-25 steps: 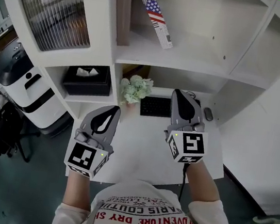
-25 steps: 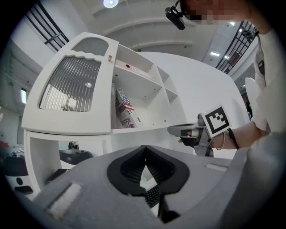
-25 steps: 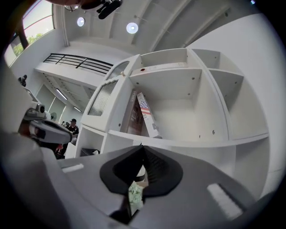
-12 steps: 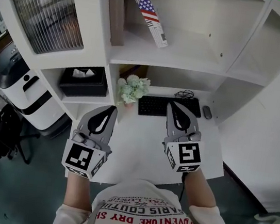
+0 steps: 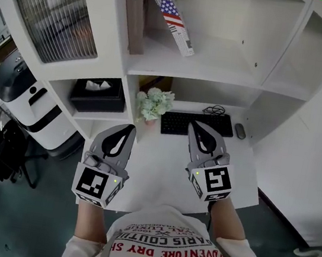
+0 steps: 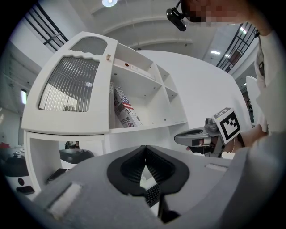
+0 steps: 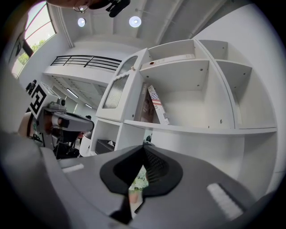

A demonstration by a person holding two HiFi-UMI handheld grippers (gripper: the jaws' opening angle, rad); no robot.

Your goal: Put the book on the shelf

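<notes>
Above a white tabletop [image 5: 161,167], a white shelf [image 5: 218,67] is carrying the flag-covered book [image 5: 176,19], leaning slantwise against an upright brown book [image 5: 134,13], and we are holding our left tool [image 5: 128,128] and right tool [image 5: 194,127] closed and empty over the tabletop, likely because the placing looks done.

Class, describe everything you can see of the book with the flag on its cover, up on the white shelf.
The flag-cover book is slim, with a stars-and-stripes patch and black-and-white print on its cover. It is shut and stands tilted in an open compartment. Its bottom end rests on the white shelf, and its top leans left toward the upright brown book, seemingly against it. Nothing else touches it.
</notes>
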